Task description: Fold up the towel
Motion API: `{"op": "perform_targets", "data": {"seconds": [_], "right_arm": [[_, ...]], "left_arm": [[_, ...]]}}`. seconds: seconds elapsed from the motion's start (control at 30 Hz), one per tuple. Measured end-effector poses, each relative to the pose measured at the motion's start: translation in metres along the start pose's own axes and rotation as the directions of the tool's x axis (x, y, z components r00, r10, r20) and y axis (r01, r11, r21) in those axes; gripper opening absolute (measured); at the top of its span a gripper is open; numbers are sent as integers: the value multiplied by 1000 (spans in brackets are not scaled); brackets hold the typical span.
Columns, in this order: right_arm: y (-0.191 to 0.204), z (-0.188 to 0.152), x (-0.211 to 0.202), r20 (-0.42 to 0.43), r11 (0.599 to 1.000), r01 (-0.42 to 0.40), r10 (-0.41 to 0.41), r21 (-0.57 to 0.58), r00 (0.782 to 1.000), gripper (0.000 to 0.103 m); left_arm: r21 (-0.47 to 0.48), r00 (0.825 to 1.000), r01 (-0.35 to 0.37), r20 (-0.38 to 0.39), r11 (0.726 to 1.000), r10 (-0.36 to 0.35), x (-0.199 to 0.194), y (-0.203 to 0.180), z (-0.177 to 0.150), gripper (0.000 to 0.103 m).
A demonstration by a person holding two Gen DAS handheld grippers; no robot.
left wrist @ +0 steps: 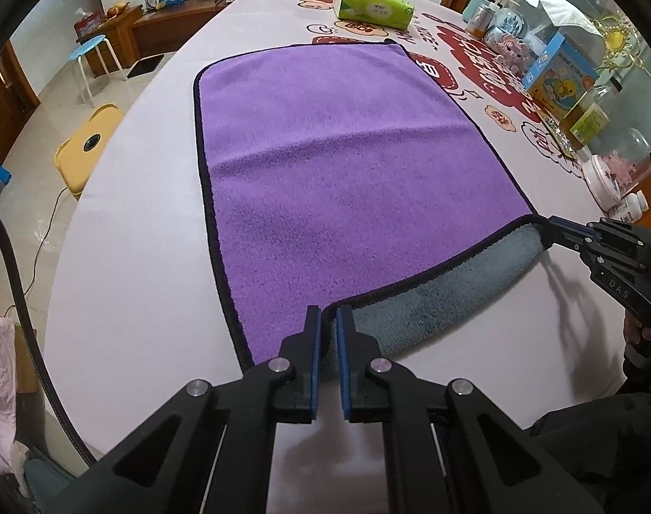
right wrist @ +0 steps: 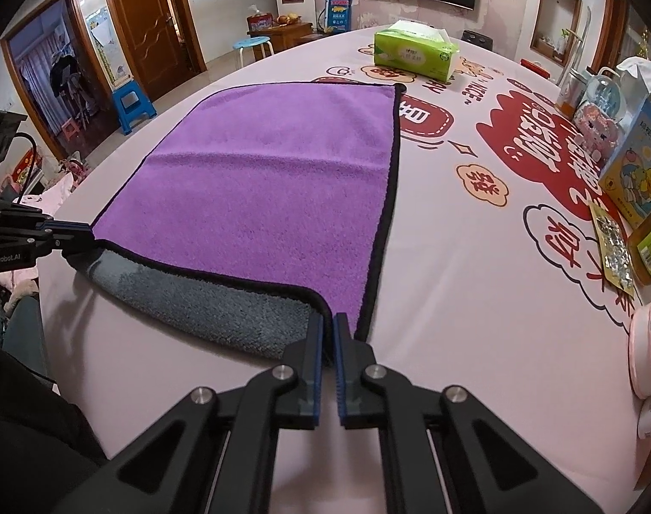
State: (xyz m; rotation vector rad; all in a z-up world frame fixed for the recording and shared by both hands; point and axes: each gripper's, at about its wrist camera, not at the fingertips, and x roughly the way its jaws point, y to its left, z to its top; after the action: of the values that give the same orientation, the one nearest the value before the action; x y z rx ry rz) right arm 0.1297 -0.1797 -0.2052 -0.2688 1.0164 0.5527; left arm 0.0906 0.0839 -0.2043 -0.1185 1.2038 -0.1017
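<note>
Here the towel (left wrist: 325, 162) hangs pinched between left gripper (left wrist: 328, 321) and right gripper (right wrist: 328, 325).

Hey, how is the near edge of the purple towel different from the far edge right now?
The near edge of the towel is lifted and curls, showing the grey underside; the far edge lies flat on the table, purple side up. The near edge is pinched at both corners, by the left gripper and the right gripper; nothing holds the far edge. Both share the black trim.
</note>
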Motion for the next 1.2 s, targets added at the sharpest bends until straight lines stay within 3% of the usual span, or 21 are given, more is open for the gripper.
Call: {"op": "perform_targets", "data": {"seconds": [0.57,0.77,1.2], "right_arm": [[0,17,-17,68,1000,9,-9,5,998,4],[1,19,-18,71,1000,14,-14,0,997,4],[0,16,-16,69,1000,13,-13,3,998,4]], "left_arm": [[3,998,37,41,999,-37,-26,9,19,4],[3,999,49,-11,999,-49,-17,15,16,4],[-34,993,74,-88,997,-76,6,23,3,25]]}}
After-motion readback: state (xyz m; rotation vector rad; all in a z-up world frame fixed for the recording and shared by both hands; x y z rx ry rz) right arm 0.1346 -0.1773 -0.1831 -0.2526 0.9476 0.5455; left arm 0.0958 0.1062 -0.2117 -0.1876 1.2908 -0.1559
